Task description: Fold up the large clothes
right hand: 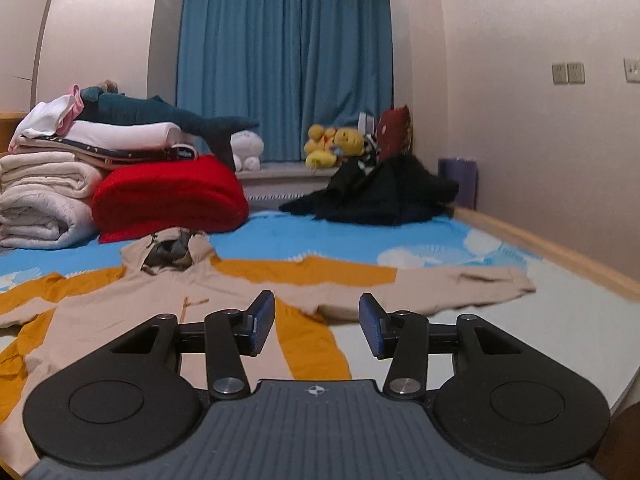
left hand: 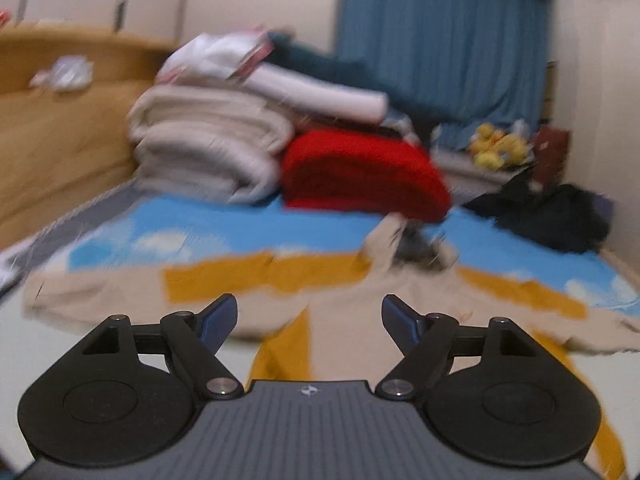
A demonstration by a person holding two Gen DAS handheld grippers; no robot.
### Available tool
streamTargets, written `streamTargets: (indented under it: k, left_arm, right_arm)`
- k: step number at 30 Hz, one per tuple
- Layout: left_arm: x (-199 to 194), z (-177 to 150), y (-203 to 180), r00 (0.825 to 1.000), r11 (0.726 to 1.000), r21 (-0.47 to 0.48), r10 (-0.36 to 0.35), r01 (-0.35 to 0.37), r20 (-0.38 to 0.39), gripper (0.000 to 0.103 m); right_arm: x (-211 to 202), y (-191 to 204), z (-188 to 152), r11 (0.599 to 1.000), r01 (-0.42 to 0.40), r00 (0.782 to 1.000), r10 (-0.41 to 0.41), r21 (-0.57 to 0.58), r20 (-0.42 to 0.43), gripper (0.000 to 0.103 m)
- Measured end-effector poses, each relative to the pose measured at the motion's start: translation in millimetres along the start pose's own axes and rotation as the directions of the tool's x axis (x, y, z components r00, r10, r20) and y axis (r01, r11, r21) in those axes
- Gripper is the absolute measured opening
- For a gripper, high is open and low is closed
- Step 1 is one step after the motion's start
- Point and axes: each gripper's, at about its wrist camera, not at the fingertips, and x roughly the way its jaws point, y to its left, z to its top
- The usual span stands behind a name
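A beige and mustard-yellow hoodie (right hand: 168,292) lies spread flat on the bed, hood pointing away, sleeves stretched out to both sides. It also shows in the blurred left wrist view (left hand: 344,312). My left gripper (left hand: 309,320) is open and empty, held above the hoodie's body. My right gripper (right hand: 316,322) is open and empty, just above the hoodie's right side below the right sleeve (right hand: 460,284).
A blue patterned sheet (right hand: 352,240) covers the bed. Folded white quilts (right hand: 44,200), a red blanket (right hand: 168,196) and a plush shark (right hand: 160,112) are stacked at the far left. A dark clothes heap (right hand: 380,188) lies far right by the wall. Yellow plush toys (right hand: 332,144) sit under the blue curtain (right hand: 284,56).
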Motion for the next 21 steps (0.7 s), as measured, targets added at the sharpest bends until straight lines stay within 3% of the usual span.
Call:
streamTargets:
  k: [5, 8, 9, 10, 11, 12, 13, 15, 19, 21]
  left_arm:
    - [27, 62, -30, 0.992, 0.993, 0.078, -0.099, 0.092, 0.084, 0.083]
    - [64, 64, -21, 0.989, 0.993, 0.102, -0.068, 0.055, 0.129, 0.079]
    - [78, 54, -12, 0.991, 0.995, 0.094, -0.049, 0.037, 0.127, 0.072]
    - [92, 41, -1, 0.994, 0.997, 0.077, -0.024, 0.016, 0.106, 0.063]
    - [110, 28, 11, 0.999, 0.998, 0.054, 0.011, -0.014, 0.037, 0.057]
    - [131, 19, 20, 0.995, 0.998, 0.028, 0.058, -0.056, -0.076, 0.038]
    - [145, 14, 30, 0.988, 0.997, -0.007, 0.071, -0.073, -0.134, 0.031]
    - [165, 11, 49, 0.983, 0.995, -0.065, 0.060, -0.072, -0.171, 0.031]
    - [188, 9, 83, 0.977, 0.988, -0.037, 0.144, -0.152, -0.159, 0.031]
    - [199, 5, 108, 0.968, 0.980, -0.075, 0.167, -0.183, -0.186, 0.032]
  right_arm:
    - [-15, 13, 5, 0.999, 0.049, 0.998, -0.049, -0.008, 0.040, 0.049]
    - [-21, 24, 21, 0.997, 0.055, 0.994, -0.049, -0.050, 0.102, 0.051]
    - [-22, 28, 27, 0.997, 0.048, 0.992, -0.040, -0.065, 0.118, 0.051]
    - [-22, 32, 34, 0.996, 0.033, 0.991, -0.022, -0.080, 0.132, 0.051]
    - [-21, 36, 43, 0.996, 0.002, 0.989, 0.012, -0.094, 0.144, 0.051]
    - [-19, 41, 52, 0.994, -0.032, 0.987, 0.048, -0.105, 0.152, 0.051]
    - [-14, 45, 60, 0.991, -0.060, 0.984, 0.079, -0.117, 0.159, 0.051]
    - [-2, 61, 78, 0.985, -0.106, 0.977, 0.129, -0.134, 0.172, 0.052]
    - [42, 97, 112, 0.974, -0.218, 0.962, 0.225, -0.056, 0.154, 0.052]
    - [67, 116, 123, 0.959, -0.283, 0.947, 0.280, -0.005, 0.155, 0.052]
